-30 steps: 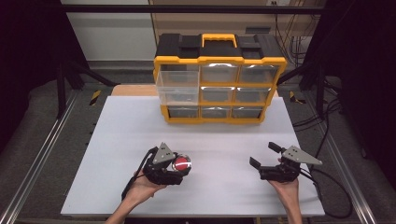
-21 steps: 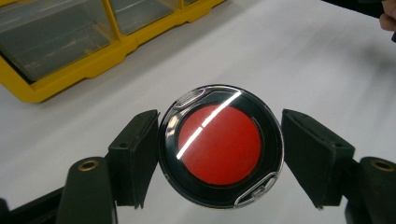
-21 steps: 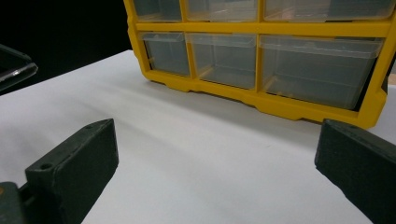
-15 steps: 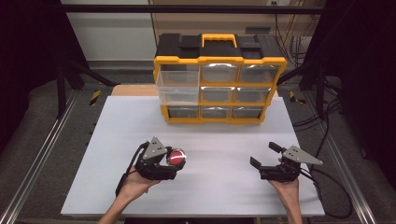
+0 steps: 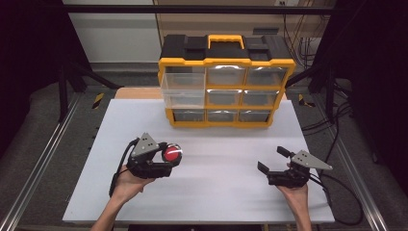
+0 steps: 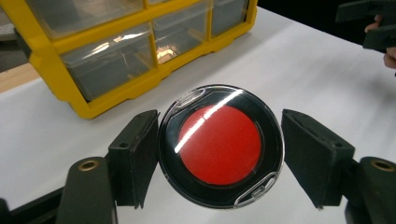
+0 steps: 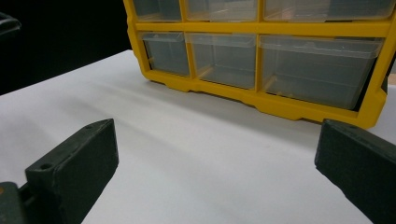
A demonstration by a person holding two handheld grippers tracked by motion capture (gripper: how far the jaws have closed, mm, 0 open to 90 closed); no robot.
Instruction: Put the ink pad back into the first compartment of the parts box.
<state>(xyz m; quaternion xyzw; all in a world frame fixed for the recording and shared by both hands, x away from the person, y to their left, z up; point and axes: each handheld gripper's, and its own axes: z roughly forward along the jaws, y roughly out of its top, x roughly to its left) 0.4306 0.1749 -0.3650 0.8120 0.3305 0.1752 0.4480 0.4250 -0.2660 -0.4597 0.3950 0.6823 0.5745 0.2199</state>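
A round clear case with a red disc inside [image 5: 172,154] [image 6: 219,140] sits between the jaws of my left gripper [image 5: 171,155] [image 6: 219,151], which is shut on it at the case's two sides. The gripper holds it low over the white table [image 5: 216,197], left of centre near the front. My right gripper [image 5: 273,160] [image 7: 215,154] rests near the front right, open, with nothing but bare table between its jaws. It points toward the drawer cabinet.
A yellow and black drawer cabinet [image 5: 226,86] [image 6: 93,60] [image 7: 261,60] with clear drawers stands at the back centre of the table. Its upper left drawers [image 5: 185,89] stick out slightly. Cables trail off the table's right side.
My left gripper has moved a little to the left and away from the front edge, carrying the round case. The right gripper has stayed still.
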